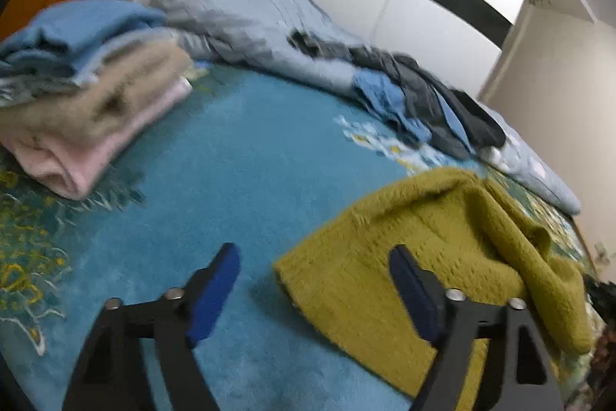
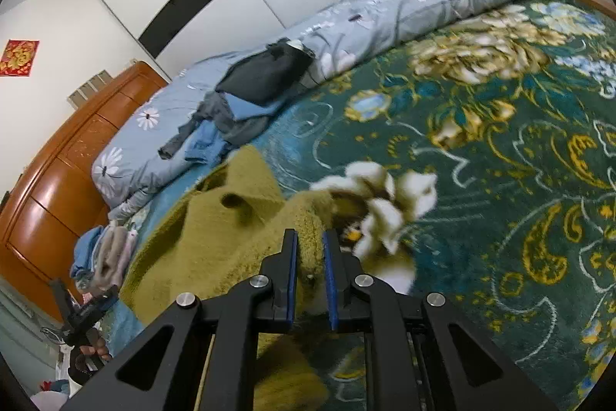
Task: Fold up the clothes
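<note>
Right tool pinches the mustard sweater; left tool hangs wide apart, holding nothing.

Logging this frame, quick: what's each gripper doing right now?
Left gripper: open, holding nothing.
Right gripper: closed on the green sweater.

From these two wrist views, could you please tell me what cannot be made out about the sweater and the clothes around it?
- Olive sweater: its near part, right wrist view, hidden behind the right gripper.
- Folded stack: garment types, left wrist view, blurred.
- Dark clothes pile: separate items, both views, tangled and small.
- Left gripper: open over the blanket; contact unclear.
</note>
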`<state>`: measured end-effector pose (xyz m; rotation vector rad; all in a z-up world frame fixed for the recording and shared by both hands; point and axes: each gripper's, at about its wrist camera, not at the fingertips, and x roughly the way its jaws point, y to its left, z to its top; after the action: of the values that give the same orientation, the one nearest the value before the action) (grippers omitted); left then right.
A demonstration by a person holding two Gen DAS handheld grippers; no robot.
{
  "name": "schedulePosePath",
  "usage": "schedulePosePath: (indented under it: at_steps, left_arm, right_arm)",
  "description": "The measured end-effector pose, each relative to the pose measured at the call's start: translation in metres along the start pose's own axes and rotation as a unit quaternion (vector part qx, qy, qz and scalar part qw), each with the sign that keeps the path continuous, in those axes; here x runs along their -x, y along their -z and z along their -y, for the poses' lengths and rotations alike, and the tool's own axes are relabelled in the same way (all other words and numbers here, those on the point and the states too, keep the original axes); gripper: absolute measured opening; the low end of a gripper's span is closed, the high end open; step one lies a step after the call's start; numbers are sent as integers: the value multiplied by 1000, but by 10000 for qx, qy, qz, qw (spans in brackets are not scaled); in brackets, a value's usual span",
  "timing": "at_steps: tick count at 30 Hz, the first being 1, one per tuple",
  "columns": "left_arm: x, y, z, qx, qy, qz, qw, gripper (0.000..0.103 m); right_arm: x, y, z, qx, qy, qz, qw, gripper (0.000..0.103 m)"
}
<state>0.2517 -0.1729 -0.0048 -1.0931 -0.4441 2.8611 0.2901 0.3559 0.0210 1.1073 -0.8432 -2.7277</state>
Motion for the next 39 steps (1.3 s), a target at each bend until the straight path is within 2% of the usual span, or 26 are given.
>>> schedulePosePath:
  at_steps: [1, 5, 9, 12, 16, 18, 21, 23, 26, 30, 33, 36, 38, 39]
  left_arm:
    - [1, 1, 1, -87, -48, 64, 9999, 100]
    - [3, 5, 7, -434, -202, 265, 9985, 101]
    - [-11, 12, 13, -716, -192, -158, 9971, 101]
    - [-17, 18, 16, -863, -465, -225, 9949, 101]
    - [-30, 18, 11, -657, -867, -491, 9929, 100]
    - [-30, 16, 10, -588, -708, -460, 9947, 100]
    - [-21, -3, 28, -855, -262, -56, 9960, 100]
    - [-27, -24, 47, -1102, 25, 7, 9939, 100]
    - [-53, -55, 92, -1731, 321, -153, 9843, 100]
    - [-106, -75, 155, -2845, 548, -444, 9561, 100]
    - [-144, -79, 181, -3232, 754, -828, 9397, 91]
    - [-175, -81, 190, -3260, 905, -1173, 9337, 78]
    - [-186, -79, 191, -3216, 991, -1324, 9323, 63]
    - [-191, -78, 190, -3163, 1081, -1405, 9319, 60]
  right_arm:
    - [-2, 1, 3, -21, 21, -30, 10000, 13]
    - [-11, 8, 12, -103, 59, -150, 9998, 13]
    - [-23, 13, 18, -164, 70, -266, 9995, 13]
    - [-30, 16, 20, -182, 61, -321, 9993, 13]
    - [-36, 19, 21, -151, 62, -389, 9991, 13]
    - [-38, 19, 21, -118, 66, -406, 9991, 13]
    - [-39, 20, 22, -76, 55, -425, 9991, 13]
    - [-40, 20, 22, -50, 47, -438, 9990, 13]
    - [-42, 21, 25, -88, 15, -440, 9990, 14]
    - [-42, 22, 28, -113, 1, -462, 9989, 14]
    - [-40, 21, 30, -156, -10, -451, 9989, 14]
    - [-39, 20, 30, -164, -1, -453, 9988, 14]
    - [-40, 20, 30, -170, 1, -457, 9988, 14]
    - [-41, 20, 30, -187, -4, -456, 9988, 14]
